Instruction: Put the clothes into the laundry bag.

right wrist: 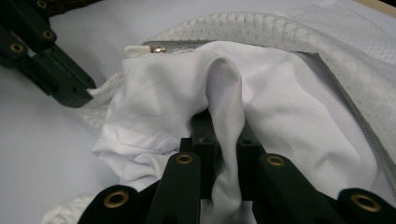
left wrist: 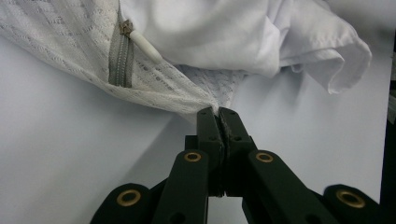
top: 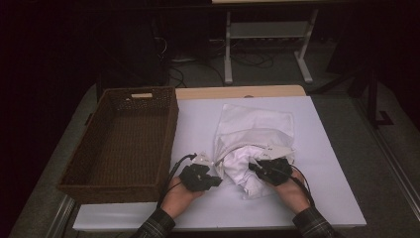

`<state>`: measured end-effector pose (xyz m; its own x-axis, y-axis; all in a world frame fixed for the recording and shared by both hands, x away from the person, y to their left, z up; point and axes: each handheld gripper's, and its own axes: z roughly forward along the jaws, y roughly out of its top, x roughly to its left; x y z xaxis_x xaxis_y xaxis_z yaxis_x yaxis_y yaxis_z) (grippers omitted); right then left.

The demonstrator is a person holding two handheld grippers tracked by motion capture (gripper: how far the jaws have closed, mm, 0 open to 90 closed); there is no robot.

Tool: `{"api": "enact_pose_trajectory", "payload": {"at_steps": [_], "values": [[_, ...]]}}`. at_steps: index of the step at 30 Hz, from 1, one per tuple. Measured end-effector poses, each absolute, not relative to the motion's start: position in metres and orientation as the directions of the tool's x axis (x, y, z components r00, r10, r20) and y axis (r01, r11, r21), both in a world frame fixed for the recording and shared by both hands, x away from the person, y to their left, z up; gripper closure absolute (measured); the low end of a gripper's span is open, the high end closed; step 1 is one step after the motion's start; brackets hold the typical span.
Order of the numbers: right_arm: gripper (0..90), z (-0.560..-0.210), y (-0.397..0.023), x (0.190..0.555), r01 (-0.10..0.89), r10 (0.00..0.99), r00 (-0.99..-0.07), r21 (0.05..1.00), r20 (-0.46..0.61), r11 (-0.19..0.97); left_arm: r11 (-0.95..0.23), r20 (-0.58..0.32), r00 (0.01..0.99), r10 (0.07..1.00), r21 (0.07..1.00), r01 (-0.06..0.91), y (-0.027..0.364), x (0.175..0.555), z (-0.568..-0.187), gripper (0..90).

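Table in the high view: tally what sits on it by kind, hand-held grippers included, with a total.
Wicker basket: 1
White mesh zip bag: 1
White cloth, partly in the bag: 1
Hand-held grippers: 2, left hand-held gripper and right hand-held gripper
Total: 5

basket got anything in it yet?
No. In the high view the basket shows bare woven floor, while the mesh bag and white cloth lie on the table beside it.
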<state>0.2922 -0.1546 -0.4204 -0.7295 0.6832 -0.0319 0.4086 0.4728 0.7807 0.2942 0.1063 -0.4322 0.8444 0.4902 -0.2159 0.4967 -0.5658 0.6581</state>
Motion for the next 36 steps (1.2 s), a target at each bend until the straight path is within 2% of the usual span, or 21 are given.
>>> {"api": "enact_pose_trajectory", "payload": {"at_steps": [36], "values": [[83.5,-0.425,-0.144,0.328,0.44,0.753,-0.658,0.802,-0.018,0.404,-0.586,-0.234,0.862,0.45,0.651,0.483,0.103,0.293,-0.431,88.7]]}}
